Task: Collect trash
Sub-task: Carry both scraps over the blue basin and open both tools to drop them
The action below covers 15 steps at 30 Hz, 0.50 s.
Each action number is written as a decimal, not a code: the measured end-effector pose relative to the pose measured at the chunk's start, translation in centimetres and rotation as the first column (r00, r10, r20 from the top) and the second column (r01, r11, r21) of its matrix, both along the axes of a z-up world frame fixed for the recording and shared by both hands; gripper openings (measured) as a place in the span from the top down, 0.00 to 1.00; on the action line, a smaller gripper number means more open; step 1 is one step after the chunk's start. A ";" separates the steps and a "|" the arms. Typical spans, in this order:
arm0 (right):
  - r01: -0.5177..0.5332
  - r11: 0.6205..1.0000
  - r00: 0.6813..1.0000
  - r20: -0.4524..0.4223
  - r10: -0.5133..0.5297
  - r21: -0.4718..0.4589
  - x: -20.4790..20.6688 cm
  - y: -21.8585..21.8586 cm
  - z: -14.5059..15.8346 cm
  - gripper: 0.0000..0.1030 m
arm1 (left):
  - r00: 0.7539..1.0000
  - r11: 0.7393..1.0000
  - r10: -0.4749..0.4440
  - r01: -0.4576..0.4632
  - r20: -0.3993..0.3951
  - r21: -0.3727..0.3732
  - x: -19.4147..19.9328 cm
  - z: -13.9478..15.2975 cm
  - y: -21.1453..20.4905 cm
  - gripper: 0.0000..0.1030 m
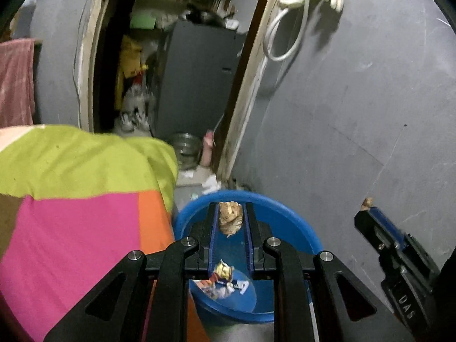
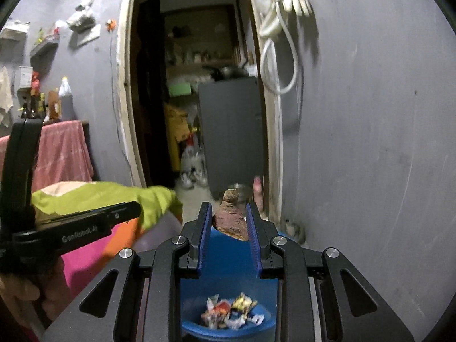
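The left gripper (image 1: 230, 216) points slightly downward, jaws nearly closed, pinching something. The right gripper (image 2: 229, 219) beside it does likewise.

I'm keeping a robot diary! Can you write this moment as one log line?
left gripper: shut on tan scrap | right gripper: shut on brown scrap | both above blue bin | wrappers inside bin

A coiled white cable (image 1: 287, 14) hangs on the grey wall (image 1: 356, 99) beside an open doorway (image 2: 199, 85). A patchwork cloth (image 1: 79, 199) of green, pink and orange lies at left. A pink towel (image 2: 64, 148) hangs behind.
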State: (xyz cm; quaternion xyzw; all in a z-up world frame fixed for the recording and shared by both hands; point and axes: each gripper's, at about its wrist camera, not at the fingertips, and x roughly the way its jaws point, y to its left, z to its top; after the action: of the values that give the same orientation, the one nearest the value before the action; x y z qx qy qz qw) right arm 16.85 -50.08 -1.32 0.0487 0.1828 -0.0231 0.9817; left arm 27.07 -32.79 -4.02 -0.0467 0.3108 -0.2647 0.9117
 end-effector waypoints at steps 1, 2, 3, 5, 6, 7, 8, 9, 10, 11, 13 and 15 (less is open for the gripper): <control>-0.002 1.000 1.000 -0.017 0.003 0.007 0.1 -0.1 -0.4 0.78 | 1.000 1.000 0.001 -0.001 -0.013 0.008 0.2 -0.4 -0.2 0.87; -0.004 1.000 1.000 -0.029 0.004 0.011 0.2 -0.2 -0.7 0.78 | 1.000 1.000 0.000 0.001 -0.025 0.018 0.3 -0.8 -0.3 0.87; -0.006 1.000 0.999 -0.047 0.007 0.015 0.4 -0.3 -1.1 0.78 | 0.999 1.000 -0.003 0.003 -0.035 0.024 0.4 -1.2 -0.4 0.87; -0.012 1.000 0.996 -0.089 0.014 0.026 0.8 -0.4 -2.0 0.78 | 0.998 0.999 -0.007 0.010 -0.058 0.041 0.6 -1.8 -0.5 0.87; -0.010 0.999 0.995 -0.100 0.013 0.031 0.9 -0.5 -2.3 0.78 | 0.998 0.999 -0.007 0.010 -0.064 0.042 0.6 -2.0 -0.5 0.87; -0.009 0.999 0.994 -0.111 0.013 0.034 1.0 -0.6 -2.6 0.78 | 0.997 0.999 -0.011 0.014 -0.072 0.042 0.7 -2.3 -0.5 0.87; -0.009 0.999 0.992 -0.123 0.013 0.035 1.0 -0.6 -2.9 0.78 | 0.996 0.999 -0.016 0.020 -0.084 0.045 0.8 -2.5 -0.4 0.87; -0.009 0.999 0.991 -0.130 0.014 0.038 1.1 -0.6 -3.1 0.78 | 0.996 0.999 -0.018 0.023 -0.089 0.046 0.8 -2.5 -0.4 0.87; -0.009 0.999 0.990 -0.137 0.015 0.044 1.1 -0.7 -3.4 0.77 | 0.996 0.998 -0.023 0.027 -0.091 0.048 0.8 -2.6 -0.3 0.87; -0.009 0.999 0.990 -0.143 0.016 0.049 1.0 -0.7 -3.6 0.77 | 0.996 0.998 -0.025 0.029 -0.091 0.052 0.8 -2.5 -0.3 0.87; -0.009 0.999 0.989 -0.146 0.017 0.054 1.0 -0.8 -3.5 0.77 | 0.995 0.998 -0.030 0.035 -0.095 0.053 0.8 -2.5 -0.2 0.86; -0.010 0.998 0.989 -0.145 0.018 0.054 1.2 -0.8 -3.3 0.77 | 0.995 0.998 -0.034 0.038 -0.092 0.048 1.0 -2.3 -0.4 0.82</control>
State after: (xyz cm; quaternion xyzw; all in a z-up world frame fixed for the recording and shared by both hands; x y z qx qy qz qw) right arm 18.02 -50.92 -4.58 0.0716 0.2546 -0.0148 0.9643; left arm 28.12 -33.22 -6.28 -0.0306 0.3595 -0.2710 0.8924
